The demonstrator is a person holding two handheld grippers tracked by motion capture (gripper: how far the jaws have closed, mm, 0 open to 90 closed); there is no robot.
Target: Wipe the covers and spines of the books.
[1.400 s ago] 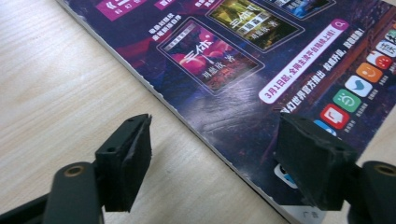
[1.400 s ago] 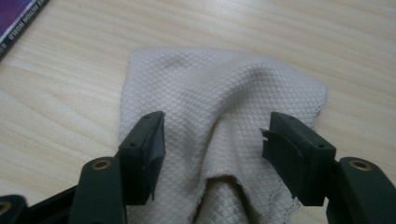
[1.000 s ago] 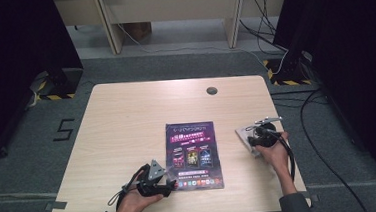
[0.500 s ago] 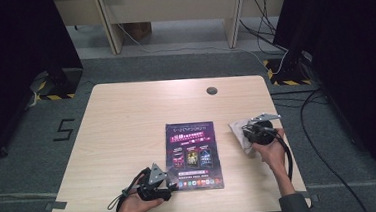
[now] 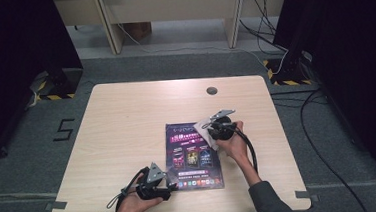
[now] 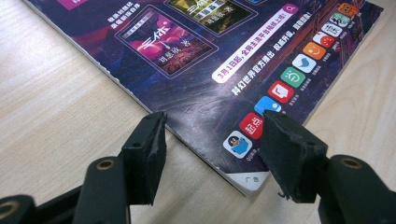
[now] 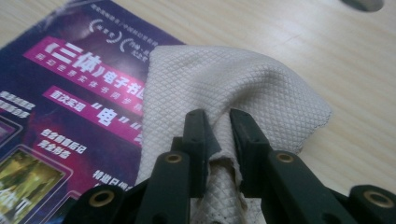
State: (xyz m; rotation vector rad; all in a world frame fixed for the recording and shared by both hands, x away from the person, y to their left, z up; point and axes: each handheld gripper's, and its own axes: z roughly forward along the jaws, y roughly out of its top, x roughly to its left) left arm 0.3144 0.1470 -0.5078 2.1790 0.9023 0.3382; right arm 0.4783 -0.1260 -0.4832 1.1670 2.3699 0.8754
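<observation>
Pinching the white cloth (image 7: 219,93) in my right hand-held gripper (image 7: 219,128), jaws just closed on a fold, I hold it over the magazine's (image 5: 192,156) upper right corner. My left hand-held gripper (image 6: 212,140) stands half open, its 2 jaws astride the magazine's corner nearest the surface's (image 5: 127,120) front edge, gripping nothing.

I hold the left gripper (image 5: 169,190) low at the near table edge, forearm entering from below, jaws parted and pressing on nothing. My right gripper (image 7: 217,135) sits farther forward, wrist bent inward; its jaws have just been closing and now pinch cloth.
</observation>
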